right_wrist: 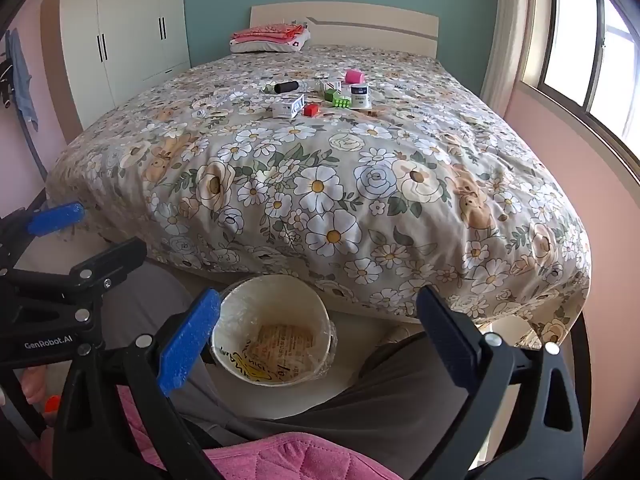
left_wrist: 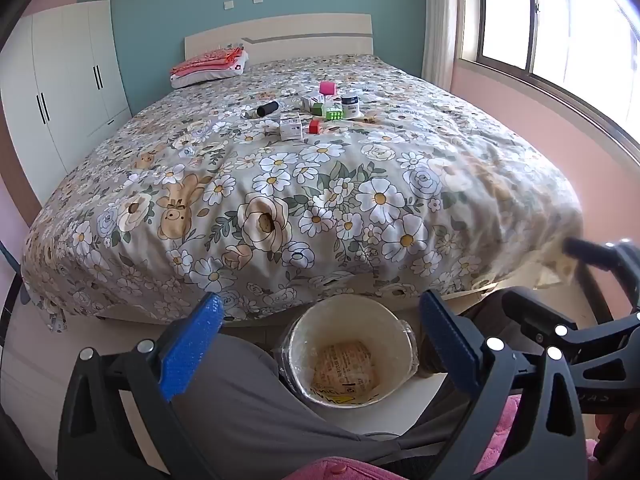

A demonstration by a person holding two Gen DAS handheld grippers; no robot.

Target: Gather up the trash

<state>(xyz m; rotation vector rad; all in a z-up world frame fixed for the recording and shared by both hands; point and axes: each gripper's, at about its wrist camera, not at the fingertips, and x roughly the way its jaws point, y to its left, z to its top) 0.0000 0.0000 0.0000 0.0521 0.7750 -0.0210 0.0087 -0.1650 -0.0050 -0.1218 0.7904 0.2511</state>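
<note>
Your left gripper (left_wrist: pixel 320 344) gapes wide and empty at lower centre over the cream bin (left_wrist: pixel 348 354) on the floor, the trash boxes (right_wrist: pixel 289 106) lie upper centre on the floral bed (right_wrist: pixel 320 184), and your right gripper (right_wrist: pixel 320 336) gapes equally empty.

Bright daylight thru window (left_wrist: pixel 560 20) at right; panes blown out w/ glare. Bed (left_wrist: pixel 280 184) evenly lit, soft shadows under its foot. Strong fisheye bend + dark vignette at corners. Bed's right corner smeared w/ blur in left view.
</note>
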